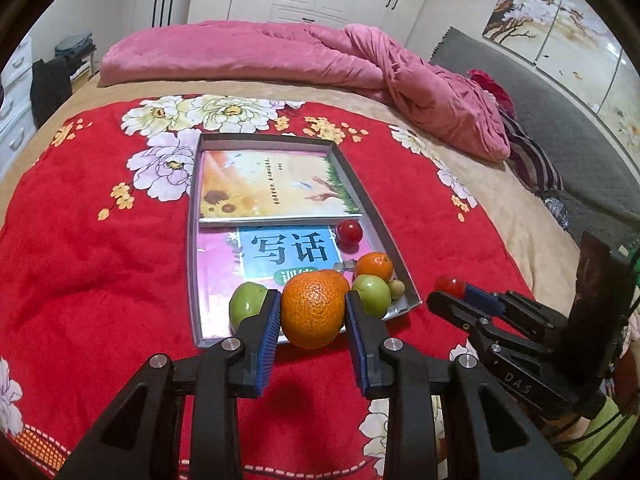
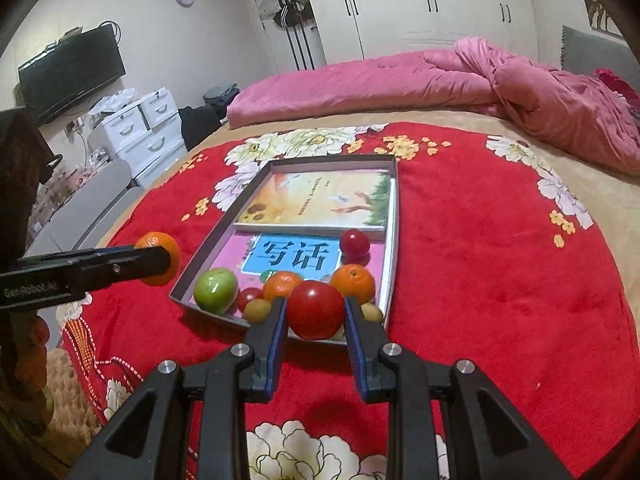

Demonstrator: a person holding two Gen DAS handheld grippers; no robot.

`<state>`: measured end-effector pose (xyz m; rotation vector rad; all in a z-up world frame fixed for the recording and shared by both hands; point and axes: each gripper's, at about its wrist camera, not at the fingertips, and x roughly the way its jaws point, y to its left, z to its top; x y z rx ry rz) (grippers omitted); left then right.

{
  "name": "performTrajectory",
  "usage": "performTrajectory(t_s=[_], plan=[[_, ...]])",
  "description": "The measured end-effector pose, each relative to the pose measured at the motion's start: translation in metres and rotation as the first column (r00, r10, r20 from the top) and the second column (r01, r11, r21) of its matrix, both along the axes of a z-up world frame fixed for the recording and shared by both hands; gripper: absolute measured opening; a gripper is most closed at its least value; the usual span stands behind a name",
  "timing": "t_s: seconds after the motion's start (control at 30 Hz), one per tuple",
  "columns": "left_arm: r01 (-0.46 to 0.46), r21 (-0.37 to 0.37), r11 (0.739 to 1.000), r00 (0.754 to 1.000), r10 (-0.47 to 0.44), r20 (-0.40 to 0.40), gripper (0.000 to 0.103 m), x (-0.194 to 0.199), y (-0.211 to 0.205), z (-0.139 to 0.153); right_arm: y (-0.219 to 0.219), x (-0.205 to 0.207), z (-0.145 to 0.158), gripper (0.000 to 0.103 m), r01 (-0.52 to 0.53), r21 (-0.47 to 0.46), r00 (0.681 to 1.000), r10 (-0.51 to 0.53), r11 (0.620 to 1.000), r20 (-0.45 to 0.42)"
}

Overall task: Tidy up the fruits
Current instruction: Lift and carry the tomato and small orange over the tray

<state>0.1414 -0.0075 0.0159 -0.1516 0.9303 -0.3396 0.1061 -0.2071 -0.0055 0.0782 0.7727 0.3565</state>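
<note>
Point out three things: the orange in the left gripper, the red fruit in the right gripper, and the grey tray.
orange (image 1: 312,310), left wrist view, centre of its peel.
red fruit (image 2: 316,309), right wrist view, middle of its skin.
grey tray (image 1: 193,216), left wrist view, left wall.

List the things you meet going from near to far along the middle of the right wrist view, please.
Red tomato held in the right gripper → blue book in the tray → sunflower book → red flowered blanket → pink quilt → white wardrobe.
</note>
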Motion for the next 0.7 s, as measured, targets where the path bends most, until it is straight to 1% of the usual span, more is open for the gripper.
performTrajectory(t_s=[0.4,0.7], plan=[[0.002,0.024,1.000,0.999,-0.001,-0.035,0.032,0.024,-0.011,-0.019,-0.011,0.011,-0.001,0.028,0.037,-0.013,0.999,-0.037,0.999,0.012],[-0.011,0.051,0.999,0.999,0.013,-0.043,0.032,0.042,-0.017,-0.028,-0.014,0.018,-0.009,0.028,0.041,-0.021,0.999,-0.041,0.999,-0.004]])
